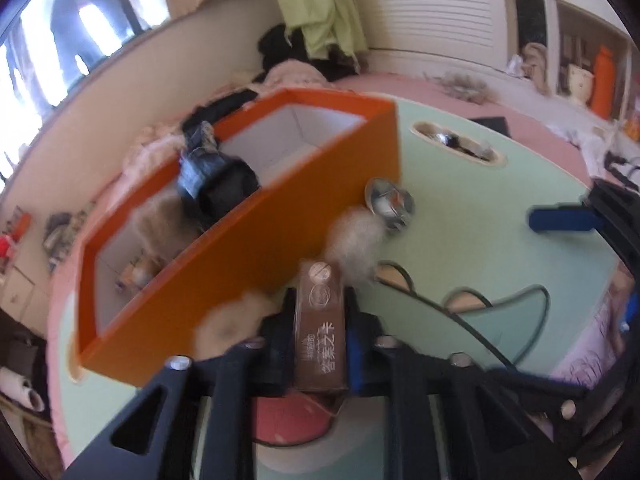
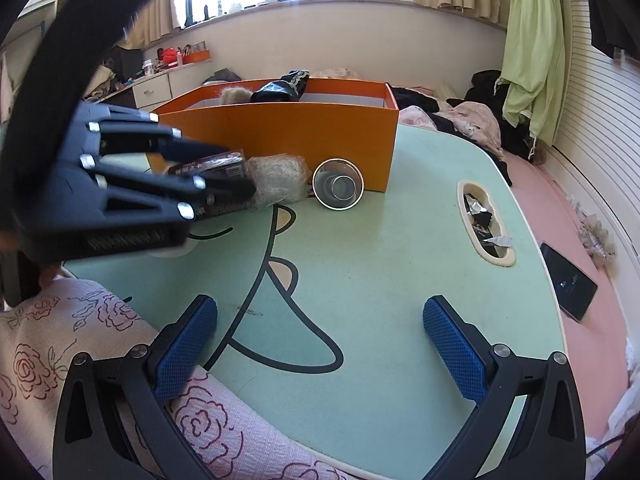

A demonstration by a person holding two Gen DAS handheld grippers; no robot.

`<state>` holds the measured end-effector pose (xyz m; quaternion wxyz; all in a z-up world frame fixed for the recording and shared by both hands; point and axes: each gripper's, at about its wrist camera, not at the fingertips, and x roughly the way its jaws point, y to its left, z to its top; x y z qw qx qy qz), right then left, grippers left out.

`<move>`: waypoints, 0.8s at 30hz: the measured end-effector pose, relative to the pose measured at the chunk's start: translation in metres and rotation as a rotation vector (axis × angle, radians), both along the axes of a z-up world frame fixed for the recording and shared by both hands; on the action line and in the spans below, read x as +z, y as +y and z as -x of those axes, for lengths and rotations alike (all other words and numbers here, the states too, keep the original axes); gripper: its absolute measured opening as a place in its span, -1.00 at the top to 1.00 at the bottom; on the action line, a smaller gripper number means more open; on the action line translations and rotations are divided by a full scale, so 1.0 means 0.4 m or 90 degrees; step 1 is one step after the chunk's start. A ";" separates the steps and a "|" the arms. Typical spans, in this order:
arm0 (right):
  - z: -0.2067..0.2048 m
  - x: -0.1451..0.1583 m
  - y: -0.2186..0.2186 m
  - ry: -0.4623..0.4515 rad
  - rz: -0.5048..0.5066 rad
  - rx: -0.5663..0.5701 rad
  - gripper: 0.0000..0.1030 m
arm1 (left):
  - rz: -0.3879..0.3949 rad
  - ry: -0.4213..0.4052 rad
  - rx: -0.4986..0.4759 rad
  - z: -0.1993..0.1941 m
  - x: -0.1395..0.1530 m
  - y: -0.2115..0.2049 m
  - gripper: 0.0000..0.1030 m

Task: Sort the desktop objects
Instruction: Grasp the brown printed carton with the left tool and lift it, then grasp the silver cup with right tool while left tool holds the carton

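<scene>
My left gripper (image 1: 318, 320) is shut on a brown card box (image 1: 320, 328) with white lettering and holds it just above the table, next to the near wall of the orange box (image 1: 280, 220); it also shows in the right wrist view (image 2: 216, 184). A beige fluffy ball (image 1: 356, 240) and a glass cup (image 1: 388, 204) on its side lie by the box corner. A black pouch (image 1: 216, 184) and another fluffy item sit inside the orange box. My right gripper (image 2: 320, 344) is open and empty over the front of the green table (image 2: 380, 248).
A cut-out slot (image 2: 486, 222) at the table's right holds foil wrappers. A black phone (image 2: 570, 286) lies on the pink bedding to the right. A floral cloth (image 2: 80, 352) covers the near left. Clothes are piled behind the table.
</scene>
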<state>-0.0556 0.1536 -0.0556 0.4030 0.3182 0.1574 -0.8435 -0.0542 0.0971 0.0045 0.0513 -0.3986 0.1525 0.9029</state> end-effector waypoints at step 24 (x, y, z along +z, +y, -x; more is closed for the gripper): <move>0.203 0.071 -0.155 -0.081 -0.040 -0.011 -0.23 | -0.135 0.102 0.087 -0.248 0.090 -0.174 0.66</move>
